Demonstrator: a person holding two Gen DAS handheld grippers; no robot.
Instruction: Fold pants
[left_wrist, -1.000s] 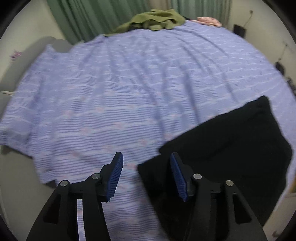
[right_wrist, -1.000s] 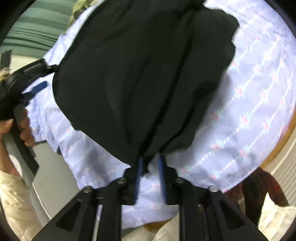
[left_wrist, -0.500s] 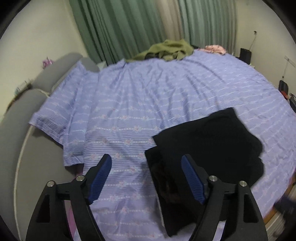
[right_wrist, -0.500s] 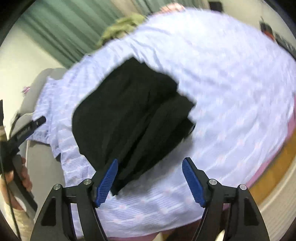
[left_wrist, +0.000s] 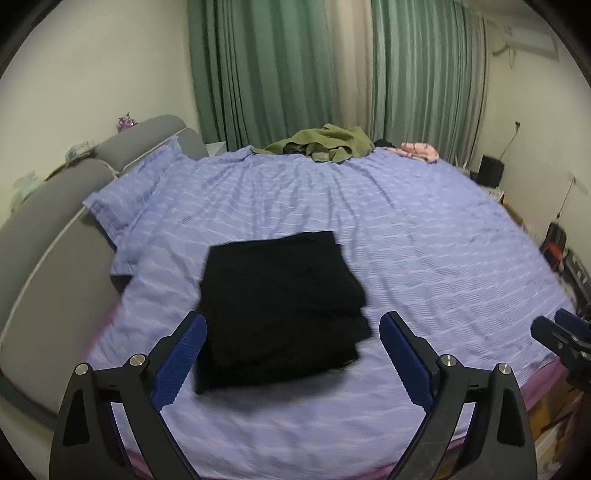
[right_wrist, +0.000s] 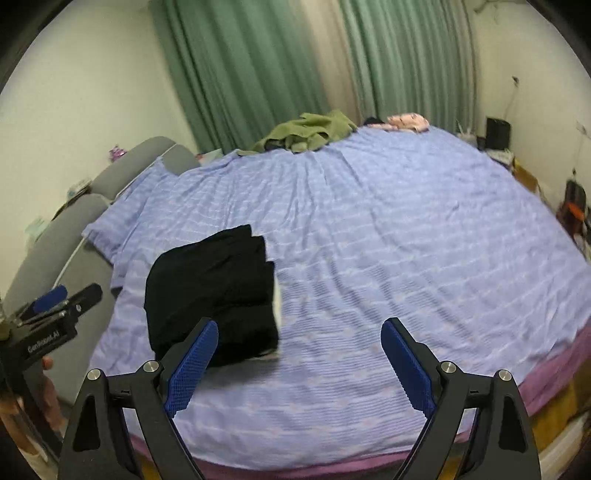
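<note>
Folded black pants (left_wrist: 280, 306) lie in a layered stack on the striped lavender bedsheet (left_wrist: 406, 229), near the gray headboard (left_wrist: 48, 236). Left gripper (left_wrist: 291, 354), jaws wide apart, holds nothing; its body reads "GenRobot.AI" in the right wrist view. Right gripper (right_wrist: 299, 363) likewise wide and empty. An olive garment (left_wrist: 325, 144) lies by green curtains (left_wrist: 258, 74).

We see a wide bed (left_wrist: 424, 240) under a lilac striped sheet. Folded black pants (left_wrist: 280, 306) lie near its front left. An olive garment (left_wrist: 325, 144) and a pink cloth (left_wrist: 419, 150) sit along the far edge.
</note>
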